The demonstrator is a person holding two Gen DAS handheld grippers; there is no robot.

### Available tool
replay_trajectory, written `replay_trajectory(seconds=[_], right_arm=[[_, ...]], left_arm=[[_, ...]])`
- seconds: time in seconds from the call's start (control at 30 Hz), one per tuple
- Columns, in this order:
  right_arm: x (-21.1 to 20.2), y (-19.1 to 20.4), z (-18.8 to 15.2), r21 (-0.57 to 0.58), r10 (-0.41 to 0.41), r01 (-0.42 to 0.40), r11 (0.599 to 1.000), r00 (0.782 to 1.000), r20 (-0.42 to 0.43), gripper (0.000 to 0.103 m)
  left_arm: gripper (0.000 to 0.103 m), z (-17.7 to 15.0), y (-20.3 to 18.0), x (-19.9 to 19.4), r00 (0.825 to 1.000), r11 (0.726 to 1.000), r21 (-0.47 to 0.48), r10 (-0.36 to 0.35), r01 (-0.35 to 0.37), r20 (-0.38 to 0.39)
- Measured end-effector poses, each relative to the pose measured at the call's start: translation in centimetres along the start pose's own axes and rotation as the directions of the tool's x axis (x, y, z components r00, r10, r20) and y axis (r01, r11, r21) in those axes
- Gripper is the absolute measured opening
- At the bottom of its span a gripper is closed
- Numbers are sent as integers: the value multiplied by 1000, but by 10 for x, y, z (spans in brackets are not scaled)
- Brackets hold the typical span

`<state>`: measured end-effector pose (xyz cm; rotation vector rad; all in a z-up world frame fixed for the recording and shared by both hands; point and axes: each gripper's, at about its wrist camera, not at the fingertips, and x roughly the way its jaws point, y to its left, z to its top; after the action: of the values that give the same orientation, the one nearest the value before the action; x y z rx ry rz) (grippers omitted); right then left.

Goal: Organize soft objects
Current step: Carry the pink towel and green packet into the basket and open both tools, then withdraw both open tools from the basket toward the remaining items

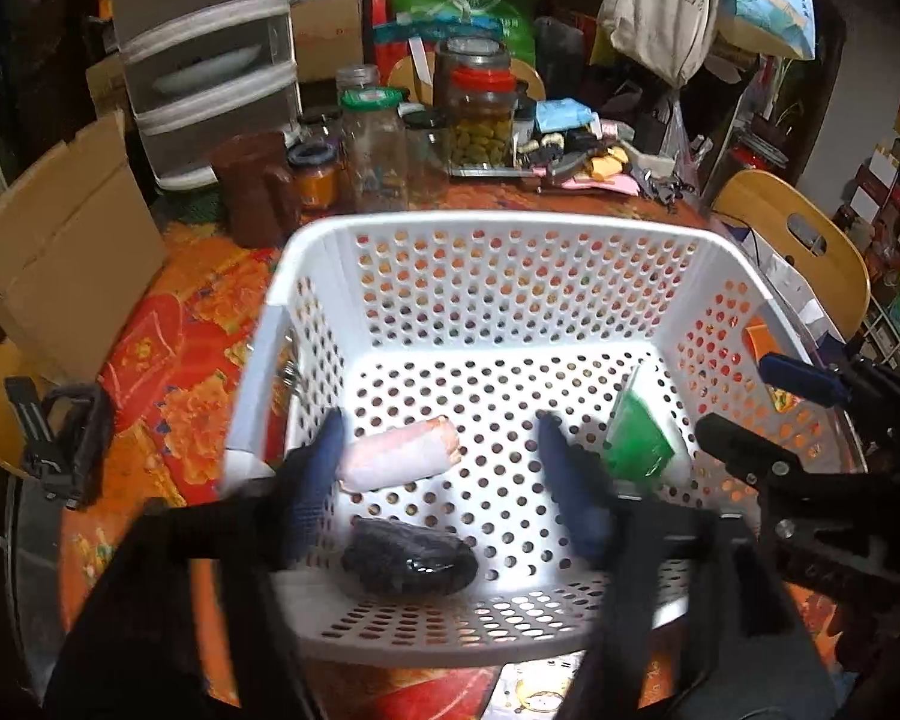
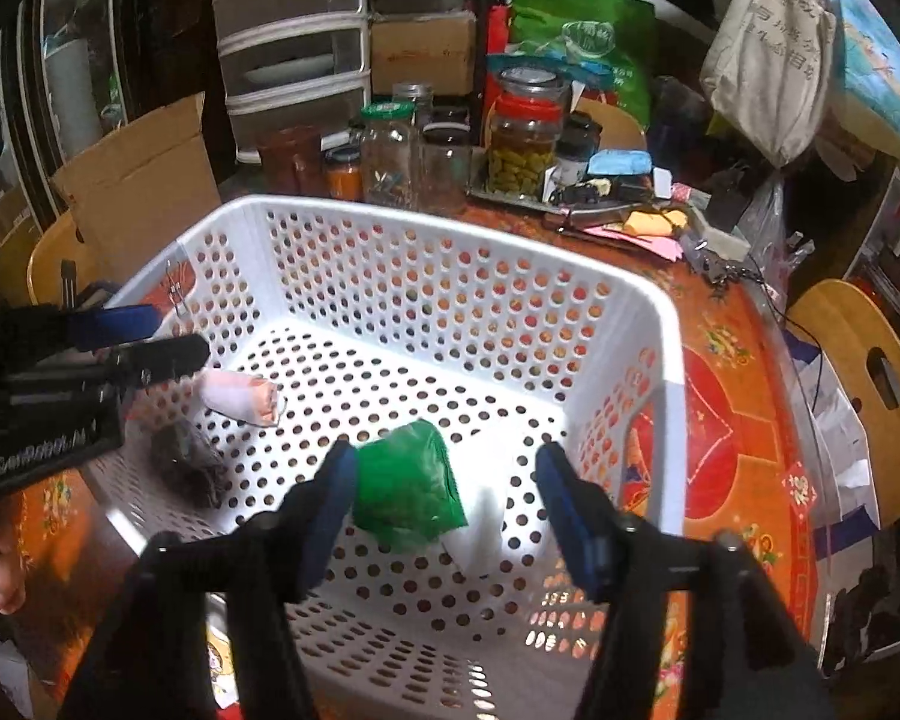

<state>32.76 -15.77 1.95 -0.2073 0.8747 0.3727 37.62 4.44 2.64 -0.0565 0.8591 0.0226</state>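
Note:
A white perforated basket (image 1: 498,227) (image 2: 390,222) stands on the orange patterned table. Inside lie a pink and white rolled cloth (image 1: 399,455) (image 2: 243,399), a black soft bundle (image 1: 411,558) (image 2: 189,468) and a green and white packet (image 1: 636,441) (image 2: 408,483). My left gripper (image 1: 438,450) is open and empty above the basket's near part, between the pink roll and the green packet. My right gripper (image 2: 441,480) is open and empty over the green packet. It also shows in the left wrist view (image 1: 762,414) at the basket's right wall.
Glass jars (image 1: 372,150) (image 2: 390,150), a pickle jar (image 1: 483,120) and clutter crowd the table behind the basket. A drawer unit (image 1: 204,54), a cardboard box (image 1: 60,240) and wooden chairs (image 1: 804,240) (image 2: 870,384) surround the table. A black device (image 1: 60,438) lies left of the basket.

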Motion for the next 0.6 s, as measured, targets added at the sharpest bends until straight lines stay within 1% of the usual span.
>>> replay_trajectory(seconds=[0.03, 0.07, 0.1, 0.17, 0.2, 0.23, 0.27, 0.3, 0.33, 0.4, 0.43, 0.47, 0.53, 0.6], right_arm=[[-3, -2, 0, 13, 2, -3, 1000, 1000, 5, 71], [-5, -3, 0, 21, 5, -5, 1000, 1000, 8, 77], [-6, -4, 0, 24, 5, -5, 1000, 1000, 9, 80], [-11, -5, -1, 27, 2, -3, 1000, 1000, 16, 91], [-14, -5, -2, 27, 2, -2, 1000, 1000, 20, 94], [-17, -5, -3, 30, 1, -2, 1000, 1000, 27, 100], [-20, -7, -4, 36, 3, -4, 999, 999, 35, 103], [-23, -8, -5, 44, 7, -8, 999, 999, 41, 103], [-26, -10, -7, 55, 17, -19, 998, 999, 44, 103], [-32, -14, -11, 75, 33, -36, 997, 998, 49, 103], [-33, -15, -13, 75, 29, -32, 997, 998, 50, 103], [-36, -16, -15, 76, 23, -27, 997, 998, 53, 103], [-43, -18, -21, 82, 20, -25, 996, 997, 69, 103], [-50, -20, -25, 90, 17, -25, 996, 996, 86, 103]], left_arm=[[86, 0, -1, -4, 1000, 1000, 7, 9, -9, 14], [88, -1, -1, -8, 1000, 1000, 14, 15, -15, 28], [90, -1, -2, -12, 999, 1000, 20, 15, -16, 35], [92, -2, -1, -19, 999, 1000, 24, 5, -6, 38], [93, -3, -1, -23, 999, 1000, 25, -3, 2, 38], [96, -5, -1, -27, 999, 1000, 28, -8, 7, 42], [98, -6, -1, -29, 999, 999, 32, -7, 5, 46], [102, -8, -2, -34, 998, 999, 37, 1, -3, 55], [103, -10, -2, -39, 998, 999, 42, 13, -16, 68], [103, -14, -3, -49, 997, 999, 46, 14, -18, 79], [103, -17, -4, -57, 996, 999, 48, 3, -7, 88], [103, -20, -4, -64, 995, 999, 49, 6, -11, 100], [103, -26, -4, -79, 990, 998, 44, 44, -50, 132], [103, -31, -4, -91, 989, 998, 34, 49, -54, 137]])
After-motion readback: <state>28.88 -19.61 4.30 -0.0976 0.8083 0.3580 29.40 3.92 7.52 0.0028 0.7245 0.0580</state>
